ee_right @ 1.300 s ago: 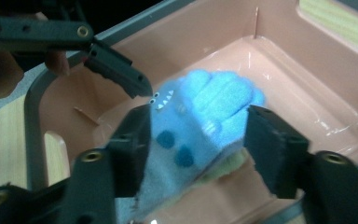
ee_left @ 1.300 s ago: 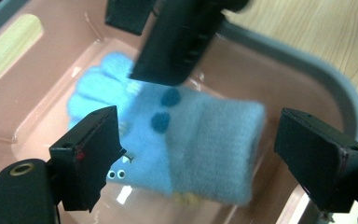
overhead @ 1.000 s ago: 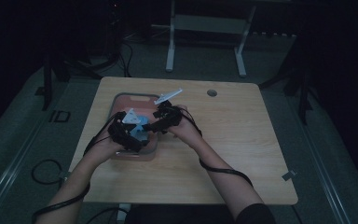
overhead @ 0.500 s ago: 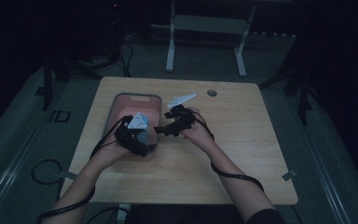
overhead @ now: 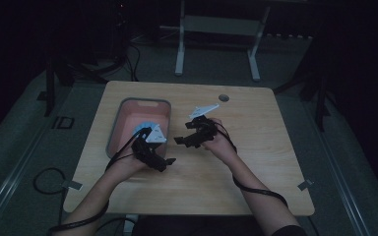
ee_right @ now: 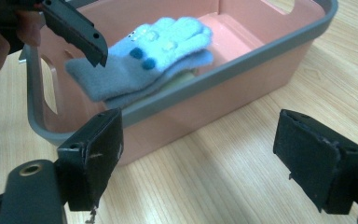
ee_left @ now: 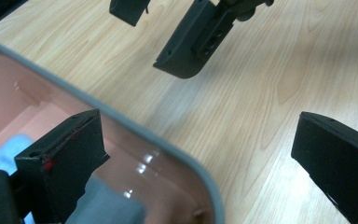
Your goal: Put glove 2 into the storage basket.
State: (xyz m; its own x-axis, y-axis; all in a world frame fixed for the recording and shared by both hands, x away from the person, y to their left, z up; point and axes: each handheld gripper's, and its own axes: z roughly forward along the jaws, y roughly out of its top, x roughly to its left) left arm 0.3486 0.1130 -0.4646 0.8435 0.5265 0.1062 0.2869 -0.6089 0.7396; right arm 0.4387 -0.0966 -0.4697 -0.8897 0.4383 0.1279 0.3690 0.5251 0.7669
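On the wooden table (overhead: pixel 256 162), one pink bin (ee_right: pixel 242 93) holds seemingly two blue gloves (ee_right: pixel 154 56); both tongs (ee_left: pixel 205 154) (ee_right: pixel 200 154) gape empty.

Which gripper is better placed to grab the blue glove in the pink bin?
Probably the left gripper: it hovers at the bin rim beside the glove, jaws open. The right gripper is over bare table.

The wooden counter (overhead: pixel 256 162) has a light top with round corners. A pink tub (overhead: pixel 128 123) with a grey rim sits on it at about 10 o'clock. A small round grey hole (overhead: pixel 223 98) is near 12 o'clock.
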